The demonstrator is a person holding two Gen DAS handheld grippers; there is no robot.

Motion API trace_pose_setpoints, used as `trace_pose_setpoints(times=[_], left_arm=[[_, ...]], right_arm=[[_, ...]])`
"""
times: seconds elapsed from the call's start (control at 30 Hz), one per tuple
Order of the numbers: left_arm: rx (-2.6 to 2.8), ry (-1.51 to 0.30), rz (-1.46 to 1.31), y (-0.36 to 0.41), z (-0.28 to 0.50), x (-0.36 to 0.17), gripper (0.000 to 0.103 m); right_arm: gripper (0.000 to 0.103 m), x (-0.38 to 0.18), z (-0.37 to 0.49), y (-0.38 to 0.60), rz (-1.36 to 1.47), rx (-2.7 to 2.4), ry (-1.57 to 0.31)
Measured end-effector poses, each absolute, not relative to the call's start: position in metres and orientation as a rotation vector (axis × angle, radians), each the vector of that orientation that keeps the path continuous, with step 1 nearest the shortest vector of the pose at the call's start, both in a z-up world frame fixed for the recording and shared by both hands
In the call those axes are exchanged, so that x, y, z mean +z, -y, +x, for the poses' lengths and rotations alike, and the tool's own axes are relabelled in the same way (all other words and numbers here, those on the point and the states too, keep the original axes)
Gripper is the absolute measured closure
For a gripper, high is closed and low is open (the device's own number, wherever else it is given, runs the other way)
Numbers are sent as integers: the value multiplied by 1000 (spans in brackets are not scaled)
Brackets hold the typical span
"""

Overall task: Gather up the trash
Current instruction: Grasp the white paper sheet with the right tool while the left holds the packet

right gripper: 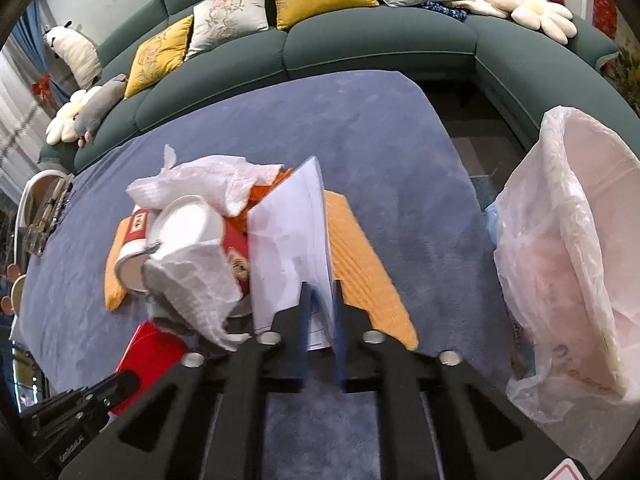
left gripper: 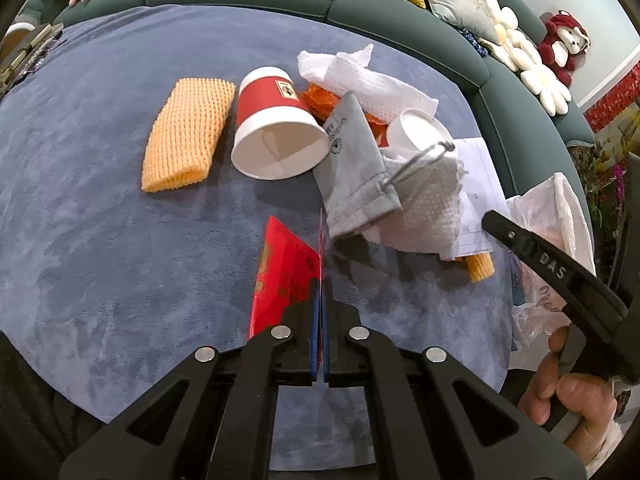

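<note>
My left gripper (left gripper: 320,296) is shut on a red envelope (left gripper: 282,276), which stands on edge just above the blue tablecloth (left gripper: 100,240). Beyond it lie a red paper cup (left gripper: 276,128) on its side, an orange foam net (left gripper: 188,136), white paper towels (left gripper: 372,80), a grey pouch (left gripper: 356,168) and a white cup (left gripper: 420,128). In the right wrist view my right gripper (right gripper: 322,296) is shut on a white paper sheet (right gripper: 288,248) at the near edge of the pile, with an orange foam net (right gripper: 360,264) under it. The red envelope (right gripper: 148,344) shows at lower left.
A bin lined with a white plastic bag (right gripper: 568,248) stands off the table's right edge. A green sofa (right gripper: 380,40) with cushions curves around the far side. A hand (left gripper: 568,392) holds the right gripper's handle. Small objects (right gripper: 44,216) sit at the table's far left.
</note>
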State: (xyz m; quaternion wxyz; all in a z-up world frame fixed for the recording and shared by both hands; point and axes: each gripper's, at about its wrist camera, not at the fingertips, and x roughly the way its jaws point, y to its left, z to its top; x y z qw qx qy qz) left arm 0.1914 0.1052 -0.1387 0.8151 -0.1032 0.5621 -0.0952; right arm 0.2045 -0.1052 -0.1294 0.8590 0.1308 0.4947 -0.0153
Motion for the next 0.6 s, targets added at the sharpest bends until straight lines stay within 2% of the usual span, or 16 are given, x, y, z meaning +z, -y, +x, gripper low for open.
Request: trace_pose_setpoints(times=[0.1,0.6], left_arm=[[-200,-1192,-226,-105,190,-134,103],[-254,-1077,-193,-77,160,-78,103]], right_arm=[[101,-119,196,104,279,-22,-1006],[102,-53,148,115,340,20,-848]])
